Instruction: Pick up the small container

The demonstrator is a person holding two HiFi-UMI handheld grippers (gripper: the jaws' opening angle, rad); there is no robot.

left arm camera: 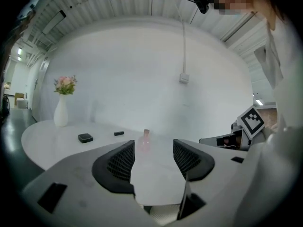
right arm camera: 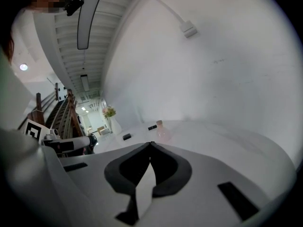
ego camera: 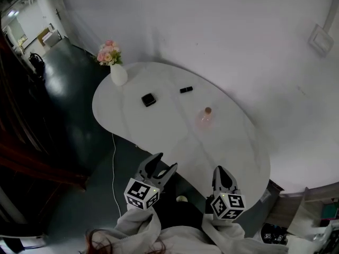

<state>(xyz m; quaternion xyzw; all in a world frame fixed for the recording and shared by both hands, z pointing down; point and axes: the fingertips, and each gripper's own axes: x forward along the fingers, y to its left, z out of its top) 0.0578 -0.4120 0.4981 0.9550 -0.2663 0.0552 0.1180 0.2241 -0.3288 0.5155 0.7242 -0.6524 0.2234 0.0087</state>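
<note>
1. Head view: Two grippers hang at the near edge of a white table [ego camera: 233, 147]. The small container [ego camera: 205, 116], which looks to be a pink corked bottle, stands upright mid-table. It is well apart from both tools, at about 1 o'clock from the left gripper [ego camera: 164, 163] and 11 o'clock from the right gripper [ego camera: 220, 169]. A black square case [ego camera: 149, 99] lies at 10 o'clock from the bottle, a black bar [ego camera: 186, 89] at 11 o'clock, and a vase of flowers [ego camera: 117, 73] stands at the far left end.

2. Left gripper view: The left gripper [left arm camera: 154, 146] holds its jaws spread wide with nothing between them but bare tabletop. The small container [left arm camera: 145, 141] shows far ahead, just left of 12 o'clock in the gap. This looks like the picking tool. It should probably travel forward low and level, keeping the bottle centred in the gap. The pads would best meet the round body below the neck, since a light bottle may tip or skid if one pad lands first.

3. Right gripper view: The right gripper [right arm camera: 150, 144] has its jaws pressed together, empty. The small container [right arm camera: 162, 131] stands at about 1 o'clock beyond the tips. This tool seems best kept back, out of the left one's path.
</note>
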